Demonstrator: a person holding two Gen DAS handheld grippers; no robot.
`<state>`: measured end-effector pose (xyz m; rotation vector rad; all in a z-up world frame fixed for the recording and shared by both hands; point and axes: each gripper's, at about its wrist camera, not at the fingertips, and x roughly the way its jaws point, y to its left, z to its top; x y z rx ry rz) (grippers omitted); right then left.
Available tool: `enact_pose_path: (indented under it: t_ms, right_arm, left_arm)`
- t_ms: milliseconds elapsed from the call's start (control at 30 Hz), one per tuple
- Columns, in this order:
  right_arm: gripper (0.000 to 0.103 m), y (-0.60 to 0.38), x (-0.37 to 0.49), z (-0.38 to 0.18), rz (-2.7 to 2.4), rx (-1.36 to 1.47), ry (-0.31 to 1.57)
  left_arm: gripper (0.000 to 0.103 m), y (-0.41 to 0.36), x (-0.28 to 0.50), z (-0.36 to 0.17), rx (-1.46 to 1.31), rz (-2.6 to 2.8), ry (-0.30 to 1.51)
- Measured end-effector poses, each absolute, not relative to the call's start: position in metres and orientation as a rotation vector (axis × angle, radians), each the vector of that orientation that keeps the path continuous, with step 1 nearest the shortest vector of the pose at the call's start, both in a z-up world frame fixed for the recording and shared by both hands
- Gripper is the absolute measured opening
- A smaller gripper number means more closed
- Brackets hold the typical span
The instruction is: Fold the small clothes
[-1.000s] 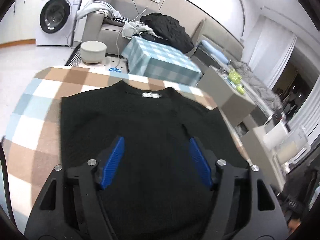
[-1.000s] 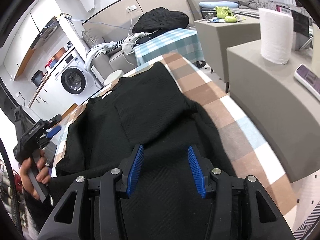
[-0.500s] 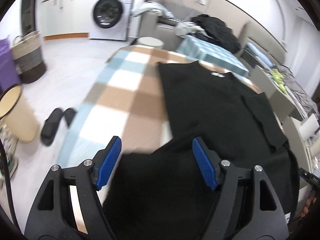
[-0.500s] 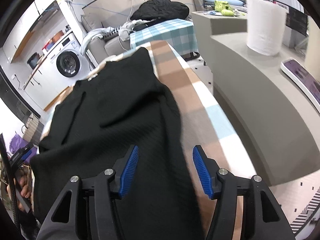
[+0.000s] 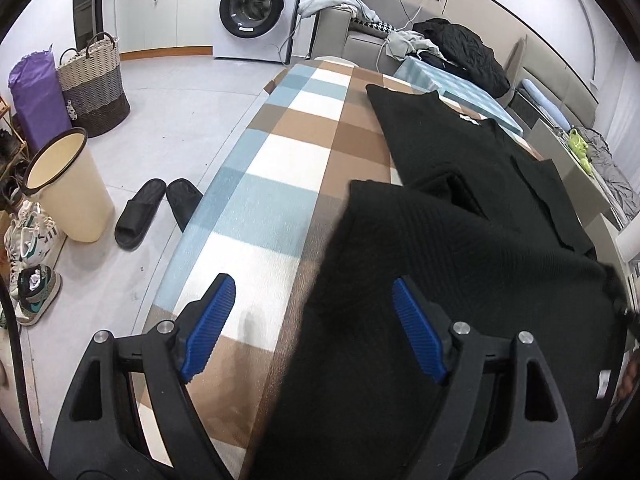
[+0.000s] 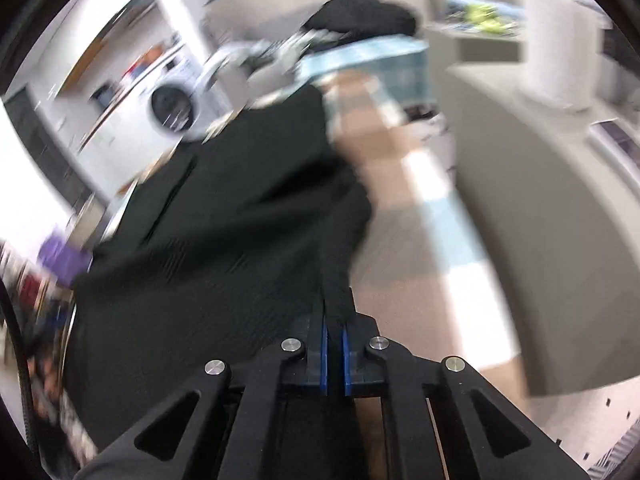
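A black knitted top lies on the checked brown, blue and white table cover, collar at the far end. Its near hem is bunched and raised over the body. My left gripper hovers over the top's near left edge. Its jaws are opening: the fabric edge lies under the gap and the right pad is over cloth, without pressing. In the blurred right wrist view, my right gripper is shut on the near right edge of the black top, and a taut fold runs up from its jaws.
Left of the table, on the floor, stand a cream bin, black slippers, sneakers and a woven basket. A washing machine and a sofa with clothes are behind. A grey counter flanks the table's right side.
My left gripper swung from over the top's middle to its near left edge, and its jaws widened. My right gripper closed on the near right edge. The hem now lies bunched up.
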<state>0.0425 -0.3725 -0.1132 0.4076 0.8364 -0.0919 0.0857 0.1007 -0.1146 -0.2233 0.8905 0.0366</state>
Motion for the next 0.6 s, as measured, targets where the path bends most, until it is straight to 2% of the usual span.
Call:
enact_pose_path:
  t_ms: [33, 100, 133, 167, 233, 533, 567, 600]
  right_arm:
    - [0.005, -0.383, 0.045, -0.110, -0.116, 0.449, 0.812]
    - [0.014, -0.389, 0.048, -0.106, -0.143, 0.463, 0.806]
    - [0.021, -0.389, 0.049, -0.105, -0.148, 0.450, 0.815]
    - [0.032, -0.388, 0.048, -0.105, -0.142, 0.440, 0.819]
    - [0.043, -0.385, 0.040, -0.105, -0.103, 0.445, 0.816]
    - [0.046, -0.373, 0.017, -0.130, -0.097, 0.393, 0.893]
    - [0.046, -0.373, 0.016, -0.131, -0.097, 0.393, 0.893]
    - [0.046, -0.372, 0.015, -0.132, -0.096, 0.391, 0.886]
  left_arm:
    - [0.079, 0.100, 0.085, -0.115, -0.224, 0.035, 0.895]
    - [0.079, 0.097, 0.083, -0.117, -0.222, 0.025, 0.906]
    - [0.079, 0.095, 0.085, -0.118, -0.219, 0.021, 0.910]
    - [0.079, 0.093, 0.084, -0.119, -0.215, 0.019, 0.916]
    - [0.079, 0.090, 0.086, -0.122, -0.213, 0.011, 0.930]
    - [0.079, 0.073, 0.093, -0.130, -0.159, -0.026, 0.958]
    - [0.076, 0.072, 0.094, -0.130, -0.152, -0.029, 0.956]
    - [0.069, 0.070, 0.094, -0.130, -0.147, -0.032, 0.951]
